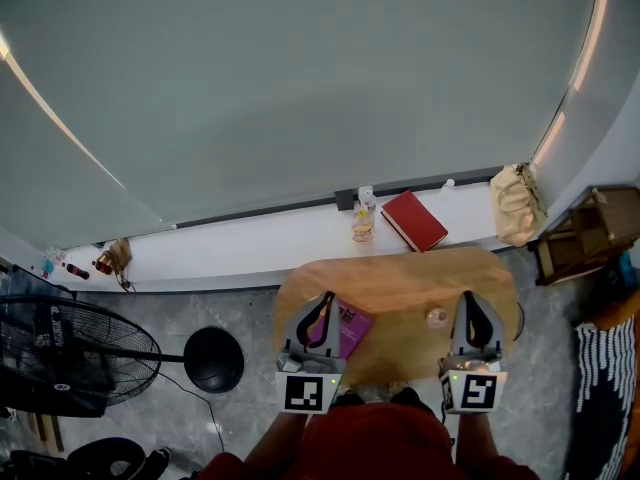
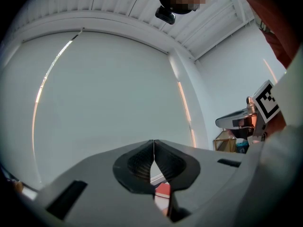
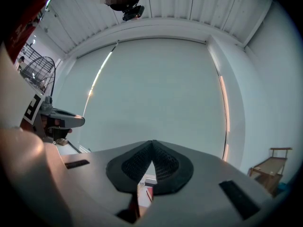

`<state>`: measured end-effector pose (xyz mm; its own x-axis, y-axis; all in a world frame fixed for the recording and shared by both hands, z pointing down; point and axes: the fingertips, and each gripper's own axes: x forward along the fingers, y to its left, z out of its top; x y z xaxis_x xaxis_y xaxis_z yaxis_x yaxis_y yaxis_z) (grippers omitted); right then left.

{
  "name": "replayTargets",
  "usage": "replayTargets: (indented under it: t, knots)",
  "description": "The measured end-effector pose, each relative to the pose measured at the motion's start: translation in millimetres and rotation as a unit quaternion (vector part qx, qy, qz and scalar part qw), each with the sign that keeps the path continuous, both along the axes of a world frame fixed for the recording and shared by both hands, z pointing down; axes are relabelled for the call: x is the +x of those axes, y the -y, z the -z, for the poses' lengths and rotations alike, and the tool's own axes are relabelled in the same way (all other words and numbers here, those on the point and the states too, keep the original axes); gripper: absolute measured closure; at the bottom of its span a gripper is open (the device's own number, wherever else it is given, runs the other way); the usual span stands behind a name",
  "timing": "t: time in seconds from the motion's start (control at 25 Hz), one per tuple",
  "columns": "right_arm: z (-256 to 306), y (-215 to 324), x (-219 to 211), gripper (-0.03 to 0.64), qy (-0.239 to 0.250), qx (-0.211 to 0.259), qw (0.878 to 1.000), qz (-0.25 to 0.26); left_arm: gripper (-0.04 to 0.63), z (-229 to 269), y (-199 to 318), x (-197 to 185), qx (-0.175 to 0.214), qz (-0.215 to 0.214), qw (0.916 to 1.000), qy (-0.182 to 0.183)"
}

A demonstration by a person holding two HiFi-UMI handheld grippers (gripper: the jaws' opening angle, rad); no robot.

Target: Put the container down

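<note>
A small round pinkish container [image 1: 437, 317] stands on the round wooden table [image 1: 400, 283], just left of my right gripper [image 1: 471, 300]. The right gripper is shut with nothing between its jaws [image 3: 152, 144], and it points up at the pale wall. My left gripper [image 1: 324, 300] hovers over the table's left side, above a purple book [image 1: 352, 328]. It is shut and empty too [image 2: 154, 145]. Each gripper shows in the other's view: the right gripper [image 2: 246, 118] and the left gripper [image 3: 62, 119].
On the white ledge behind the table are a red book [image 1: 413, 220], a small bottle [image 1: 362, 224] and a tan bag [image 1: 517, 204]. A wooden stool [image 1: 590, 230] stands at the right. A fan [image 1: 60, 353] and a black round base [image 1: 213, 359] are on the floor at the left.
</note>
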<state>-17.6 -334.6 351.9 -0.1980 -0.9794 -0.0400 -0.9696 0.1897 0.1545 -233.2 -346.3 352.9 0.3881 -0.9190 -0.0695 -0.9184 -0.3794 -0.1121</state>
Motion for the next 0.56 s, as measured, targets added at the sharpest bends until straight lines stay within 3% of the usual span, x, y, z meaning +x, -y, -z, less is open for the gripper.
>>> replayTargets:
  t: [0.56]
  knots:
    - [-4, -4, 10, 0.618, 0.014, -0.021, 1.000, -0.008, 0.586, 1, -2, 10, -0.002, -0.001, 1.0000, -0.001]
